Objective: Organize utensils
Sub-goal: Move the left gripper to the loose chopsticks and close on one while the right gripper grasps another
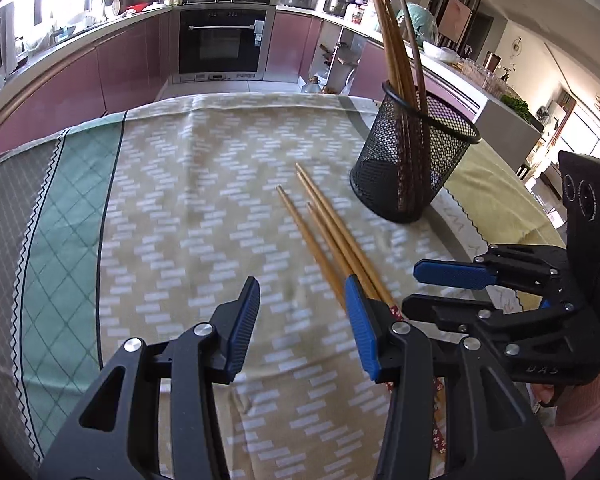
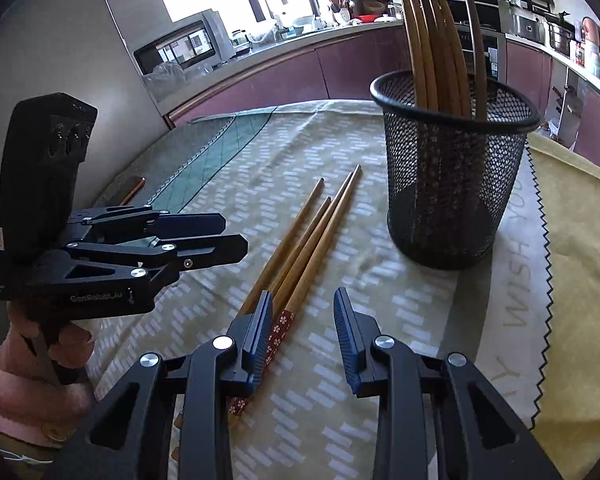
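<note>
Left gripper [image 1: 302, 320]: jaws parted with only cloth between them, nothing held; its right finger lies over the loose chopsticks near their patterned ends.
Right gripper [image 2: 302, 334]: jaws parted and empty above the cloth; its left finger covers the red patterned end of a chopstick, though touch cannot be told.
Loose chopsticks [image 1: 328, 240]: three wooden sticks side by side on the cloth, tips toward 11 o'clock in the left wrist view, toward 1 o'clock in the right.
Mesh cup [image 2: 454, 168]: black, upright, at 1 o'clock of the loose sticks and near their tips; several chopsticks stand inside it.
Tablecloth [image 1: 172, 200]: beige with pale dashes, green checked band toward 9 o'clock.
Hand [image 2: 66, 340]: pink sleeve, gripping the left tool's handle at 8 o'clock.
</note>
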Motion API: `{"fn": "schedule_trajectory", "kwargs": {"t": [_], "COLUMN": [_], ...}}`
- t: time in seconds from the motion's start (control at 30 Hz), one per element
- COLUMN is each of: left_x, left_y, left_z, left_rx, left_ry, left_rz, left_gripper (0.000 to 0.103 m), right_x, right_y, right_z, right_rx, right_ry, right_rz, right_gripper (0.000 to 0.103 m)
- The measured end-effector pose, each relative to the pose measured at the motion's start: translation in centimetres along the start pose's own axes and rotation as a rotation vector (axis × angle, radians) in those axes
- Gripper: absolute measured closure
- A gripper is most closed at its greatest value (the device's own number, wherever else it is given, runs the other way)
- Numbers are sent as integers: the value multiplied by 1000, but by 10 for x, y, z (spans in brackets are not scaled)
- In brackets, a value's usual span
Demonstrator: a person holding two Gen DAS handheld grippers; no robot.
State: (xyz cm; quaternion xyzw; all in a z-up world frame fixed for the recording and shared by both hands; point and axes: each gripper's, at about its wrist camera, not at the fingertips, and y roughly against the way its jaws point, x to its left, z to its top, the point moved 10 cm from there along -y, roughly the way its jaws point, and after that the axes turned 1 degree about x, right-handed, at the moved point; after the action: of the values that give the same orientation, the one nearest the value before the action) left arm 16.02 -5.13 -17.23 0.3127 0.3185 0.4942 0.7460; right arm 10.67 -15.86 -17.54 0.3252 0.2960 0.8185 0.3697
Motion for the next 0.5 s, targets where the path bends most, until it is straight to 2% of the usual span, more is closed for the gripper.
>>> {"fn": "schedule_trajectory", "kwargs": {"t": [0.5], "left_x": [-10], "left_y": [-9], "left_z": [-3], "left_rx": [26], "left_ry": [-20], "left_rz": [-1], "left_gripper": [58], "right_x": [2], "right_y": [-9], "right_z": [2], "right_rx": [26], "right_ry": [33], "right_rz": [-113], "right_gripper": [73]}}
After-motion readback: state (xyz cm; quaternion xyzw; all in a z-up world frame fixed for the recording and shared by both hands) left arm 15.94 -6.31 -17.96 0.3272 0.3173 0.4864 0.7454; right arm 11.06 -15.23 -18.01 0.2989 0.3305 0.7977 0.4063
